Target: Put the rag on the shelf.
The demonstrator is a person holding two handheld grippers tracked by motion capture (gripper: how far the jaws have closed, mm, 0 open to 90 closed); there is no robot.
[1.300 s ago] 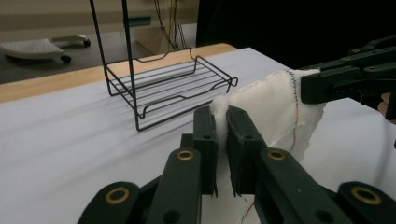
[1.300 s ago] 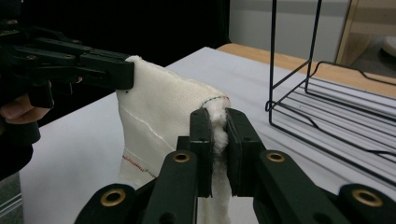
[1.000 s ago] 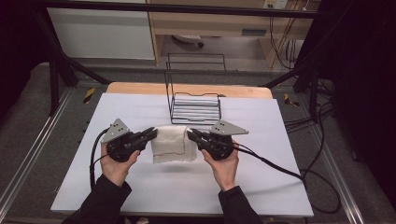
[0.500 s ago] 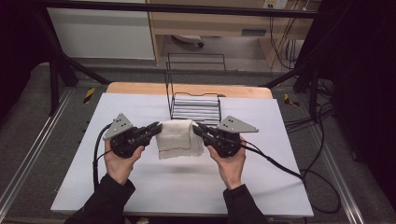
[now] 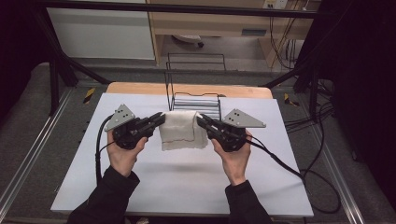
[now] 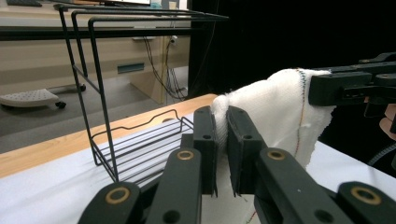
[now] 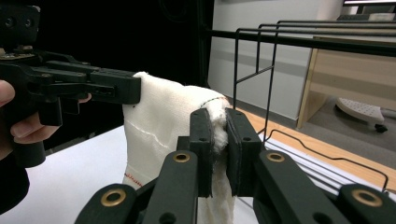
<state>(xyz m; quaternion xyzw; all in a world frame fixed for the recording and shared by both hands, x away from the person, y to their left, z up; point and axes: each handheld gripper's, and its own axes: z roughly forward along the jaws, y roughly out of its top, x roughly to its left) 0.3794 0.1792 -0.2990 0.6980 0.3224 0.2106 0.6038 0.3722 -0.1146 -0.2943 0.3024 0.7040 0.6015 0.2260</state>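
You've got the cloth [image 5: 182, 130] off the table, left gripper [image 5: 160, 119] clamped on its 10 o'clock corner, right gripper [image 5: 201, 120] on the 2 o'clock one; it's light and limp, so grip those corners.

Wire rack blocks the far side; near bench open

The black wire rack [image 5: 196, 100] stands just behind the white cloth [image 5: 180, 130], which hangs between the left claw [image 5: 161, 119] and right claw [image 5: 201, 120] and closes the gap between them. The rack's upright bars bar any pass straight ahead. The white bench [image 5: 187, 182] is bare below the cloth and toward the near edge, with free room at both sides of the rack.
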